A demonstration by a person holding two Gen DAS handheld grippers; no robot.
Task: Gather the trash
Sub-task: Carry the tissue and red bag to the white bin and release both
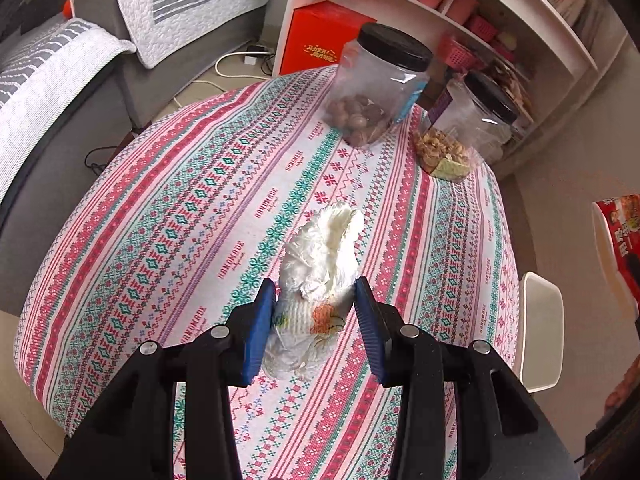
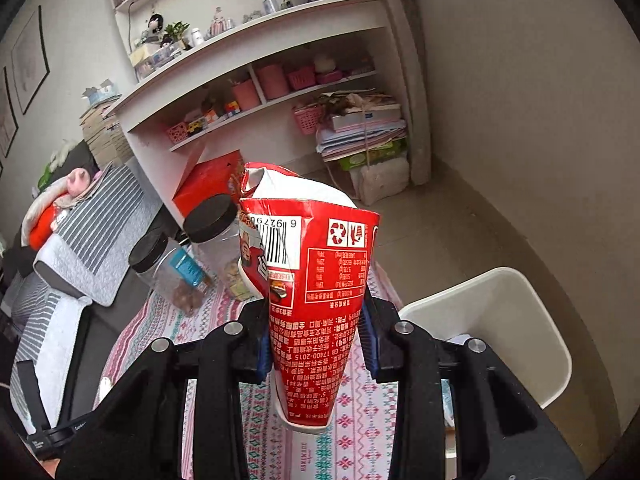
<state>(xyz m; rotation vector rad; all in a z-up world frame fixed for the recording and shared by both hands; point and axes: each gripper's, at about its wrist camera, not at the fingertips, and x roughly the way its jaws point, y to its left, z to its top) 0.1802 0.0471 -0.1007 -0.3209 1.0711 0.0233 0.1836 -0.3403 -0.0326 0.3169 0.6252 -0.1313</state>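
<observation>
A crumpled white tissue wad (image 1: 328, 240) with an orange print sits between the blue pads of my left gripper (image 1: 315, 284). Both pads press its lower part, just over the patterned tablecloth (image 1: 180, 220). In the right wrist view my right gripper (image 2: 314, 320) is shut on a crushed red noodle cup (image 2: 312, 248), squeezed flat where the pads grip it, its torn rim pointing away from me. The cup hangs above the table's edge (image 2: 360, 420). That same red cup (image 1: 620, 248) shows at the far right of the left wrist view.
Two clear jars with black lids (image 1: 380, 84) (image 1: 468, 124) stand at the table's far side. A white bin (image 2: 500, 320) stands on the floor beside the table, right of the cup. A grey sofa (image 1: 60, 80) lies left and white shelves (image 1: 480, 12) stand behind.
</observation>
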